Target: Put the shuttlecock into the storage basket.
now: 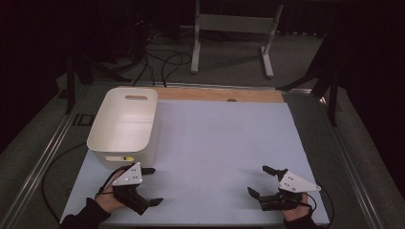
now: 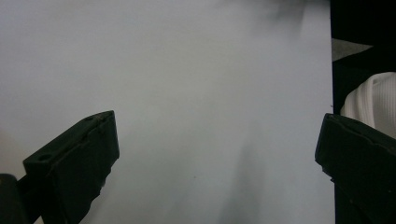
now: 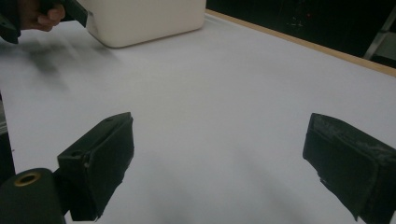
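On the pale mat (image 1: 219, 143), my left gripper (image 1: 152, 186) and right gripper (image 1: 260, 180) rest, jaws spread, empty. High view adds the smooth rounded white bin (image 1: 125, 125) just beyond the left gripper.

The left claw (image 2: 217, 158) looks along its two black jaws, which stand wide apart with nothing between them. One jaw rises at lower left, the other at the right edge. Beneath them lies the pale bench (image 2: 187, 84), bare and faintly shadowed. Past its right edge the ground is dark, and a white ribbed sleeve (image 2: 371, 100) shows just above the right jaw.
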Demonstrator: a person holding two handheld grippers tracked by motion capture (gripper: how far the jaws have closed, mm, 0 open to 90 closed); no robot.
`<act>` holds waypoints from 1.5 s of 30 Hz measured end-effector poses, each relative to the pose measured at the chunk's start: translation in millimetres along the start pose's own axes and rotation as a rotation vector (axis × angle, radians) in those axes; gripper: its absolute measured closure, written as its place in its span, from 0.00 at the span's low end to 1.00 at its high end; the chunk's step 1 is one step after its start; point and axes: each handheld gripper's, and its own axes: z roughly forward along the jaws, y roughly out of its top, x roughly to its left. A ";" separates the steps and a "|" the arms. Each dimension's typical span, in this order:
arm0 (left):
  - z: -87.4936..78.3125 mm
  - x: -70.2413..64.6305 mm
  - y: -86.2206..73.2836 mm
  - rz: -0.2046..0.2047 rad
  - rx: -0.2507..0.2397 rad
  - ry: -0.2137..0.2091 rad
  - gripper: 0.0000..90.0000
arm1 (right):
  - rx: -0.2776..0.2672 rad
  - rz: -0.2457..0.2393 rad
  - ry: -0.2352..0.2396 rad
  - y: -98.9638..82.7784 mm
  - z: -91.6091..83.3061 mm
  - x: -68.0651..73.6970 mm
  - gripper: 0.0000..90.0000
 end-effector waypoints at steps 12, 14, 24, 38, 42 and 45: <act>-10.7 3.9 -11.8 -0.018 0.008 0.032 0.00 | -0.001 -0.006 0.002 0.0 -0.1 0.2 0.09; -11.2 3.0 -12.5 -0.012 0.008 0.040 0.00 | -0.001 -0.002 0.001 -0.2 0.4 0.1 0.09; -11.1 2.6 -14.0 -0.008 -0.051 0.067 0.00 | 0.001 0.006 0.005 -1.1 0.1 -1.2 0.09; -1.3 -0.4 -11.2 -0.008 -0.057 0.103 0.00 | 0.005 0.008 0.006 -1.9 1.1 -1.3 0.09; -0.9 -0.2 -11.7 -0.007 -0.053 0.112 0.00 | 0.007 0.007 0.004 -1.9 1.1 -1.2 0.09; -1.0 0.7 -12.3 -0.014 -0.054 0.112 0.00 | 0.008 0.007 0.003 -2.0 0.9 -1.2 0.10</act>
